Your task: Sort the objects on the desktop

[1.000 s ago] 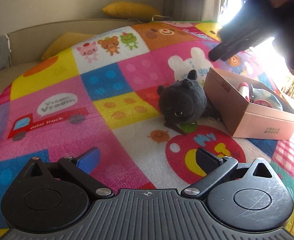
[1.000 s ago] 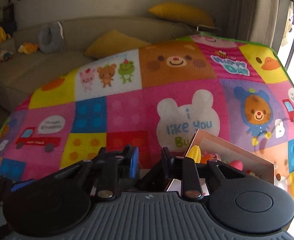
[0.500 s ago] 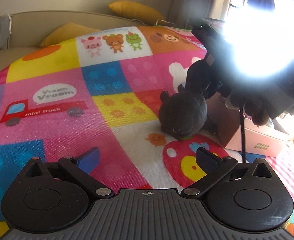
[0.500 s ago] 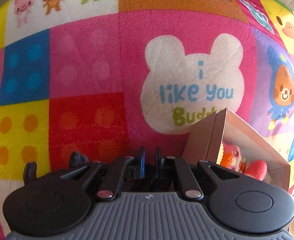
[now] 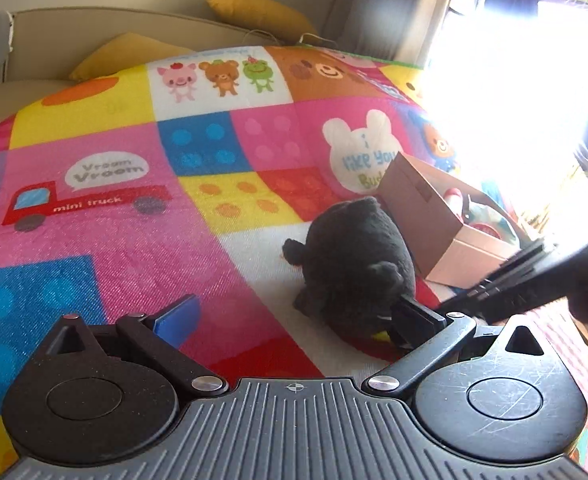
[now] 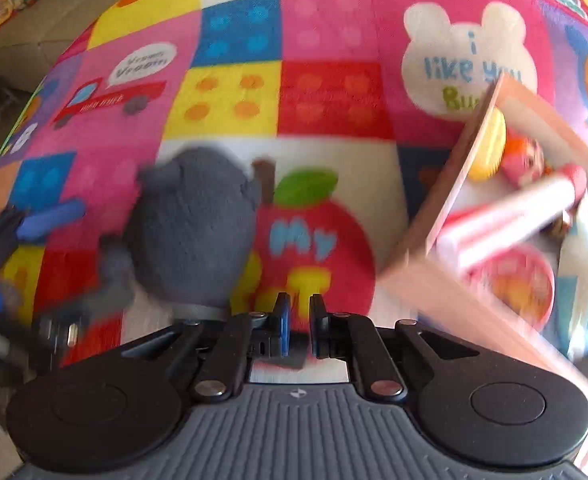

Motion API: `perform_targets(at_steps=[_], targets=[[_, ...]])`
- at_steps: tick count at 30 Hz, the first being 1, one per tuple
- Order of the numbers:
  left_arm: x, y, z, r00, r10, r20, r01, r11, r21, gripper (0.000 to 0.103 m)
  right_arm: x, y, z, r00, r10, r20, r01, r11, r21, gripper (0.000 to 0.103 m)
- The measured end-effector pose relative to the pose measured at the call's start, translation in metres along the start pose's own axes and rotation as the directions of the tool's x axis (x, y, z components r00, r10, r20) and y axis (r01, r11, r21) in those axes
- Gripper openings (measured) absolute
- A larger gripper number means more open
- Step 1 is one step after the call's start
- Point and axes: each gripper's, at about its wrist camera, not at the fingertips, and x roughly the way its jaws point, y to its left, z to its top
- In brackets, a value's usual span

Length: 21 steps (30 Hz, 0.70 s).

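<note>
Near the mat's middle, just beside the open pink cardboard box (image 5: 446, 232), we see the dark grey plush toy (image 5: 354, 268) lying unsorted. Our left gripper (image 5: 294, 316) is spread wide beside it; our right gripper (image 6: 297, 320) is nearly closed, empty. Several toys already fill the box.

Your right wrist view is smeared by motion: the black plush toy (image 6: 189, 228) reads as a grey blur, its face not visible, and the toys inside the cardboard box (image 6: 446, 200) are streaks of pink and yellow you can't name. In your left wrist view, window glare washes out the box's far side, and the right gripper (image 5: 506, 284) is cut off by the frame edge, perhaps touching the plush; you can't tell.
</note>
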Motion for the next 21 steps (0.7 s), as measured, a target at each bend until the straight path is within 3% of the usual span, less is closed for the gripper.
perform_targets(at_steps=[3,6,7,9,11,16,18,21], targets=[[0.002,-0.014,-0.004,0.999,-0.021,-0.026,0.022,0.999,0.045,0.103,-0.006,-0.009,-0.036,0.999,-0.024,0.045,0.025,1.0,-0.005,0.009],[0.005,-0.036,-0.01,0.997,-0.06,-0.056,0.066,0.992,0.105,0.103,-0.018,-0.029,-0.069,0.99,-0.07,0.12,0.063,0.996,0.06,0.014],[0.006,-0.044,-0.012,0.995,-0.075,-0.067,0.082,0.989,0.126,0.103,-0.023,-0.036,-0.08,0.985,-0.09,0.15,0.076,0.993,0.095,0.019],[0.008,-0.062,-0.017,0.992,-0.088,-0.091,0.103,0.98,0.168,0.103,-0.029,-0.049,-0.098,0.969,-0.132,0.209,0.099,0.982,0.159,0.038],[0.011,-0.078,-0.022,0.993,-0.056,-0.107,0.076,0.977,0.197,0.103,-0.039,-0.062,-0.119,0.947,-0.174,0.271,0.115,0.968,0.222,0.058],[0.009,-0.096,-0.033,0.993,0.1,-0.069,-0.081,0.969,0.234,0.103,-0.052,-0.081,-0.162,0.881,-0.277,0.382,0.139,0.926,0.351,0.068],[0.0,-0.095,-0.038,0.992,0.104,-0.071,-0.087,0.973,0.214,0.103,-0.051,-0.083,-0.174,0.862,-0.288,0.417,0.111,0.91,0.399,0.073],[-0.016,-0.093,-0.05,0.993,0.095,-0.075,-0.076,0.969,0.233,0.103,-0.046,-0.086,-0.192,0.849,-0.266,0.456,0.04,0.894,0.447,0.077]])
